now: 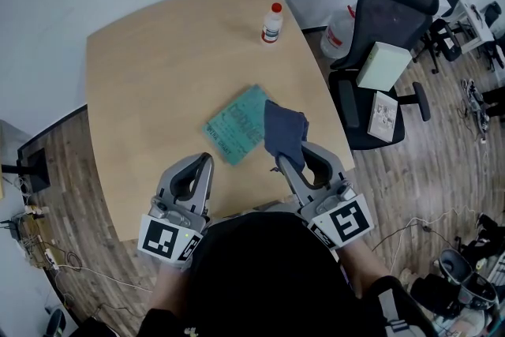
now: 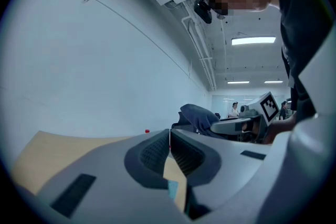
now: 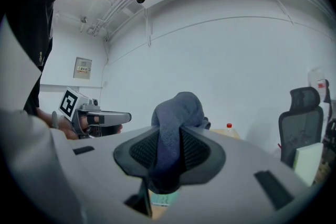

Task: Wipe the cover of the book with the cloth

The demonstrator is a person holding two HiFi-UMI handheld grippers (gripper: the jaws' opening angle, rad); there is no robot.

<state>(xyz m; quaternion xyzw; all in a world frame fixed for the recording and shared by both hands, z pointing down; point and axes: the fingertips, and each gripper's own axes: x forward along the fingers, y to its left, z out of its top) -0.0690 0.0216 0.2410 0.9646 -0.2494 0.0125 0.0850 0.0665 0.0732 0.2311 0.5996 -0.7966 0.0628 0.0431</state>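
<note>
A teal book [image 1: 235, 126] lies flat near the middle of the wooden table [image 1: 158, 75]. A dark blue cloth [image 1: 284, 130] hangs bunched over the book's right edge, and my right gripper [image 1: 281, 162] is shut on it. In the right gripper view the cloth [image 3: 176, 118] is wedged between the jaws of the right gripper [image 3: 167, 150], and a sliver of the book [image 3: 164, 198] shows below. My left gripper [image 1: 207, 159] hovers near the book's lower left corner. Seen in its own view, the left gripper [image 2: 169, 139] has its jaws shut with nothing between them.
A white bottle with a red cap [image 1: 271, 23] stands at the table's far right edge. A black office chair [image 1: 383, 51] carrying a pale box [image 1: 383, 65] sits right of the table. Cables and gear lie on the wooden floor [image 1: 442, 185].
</note>
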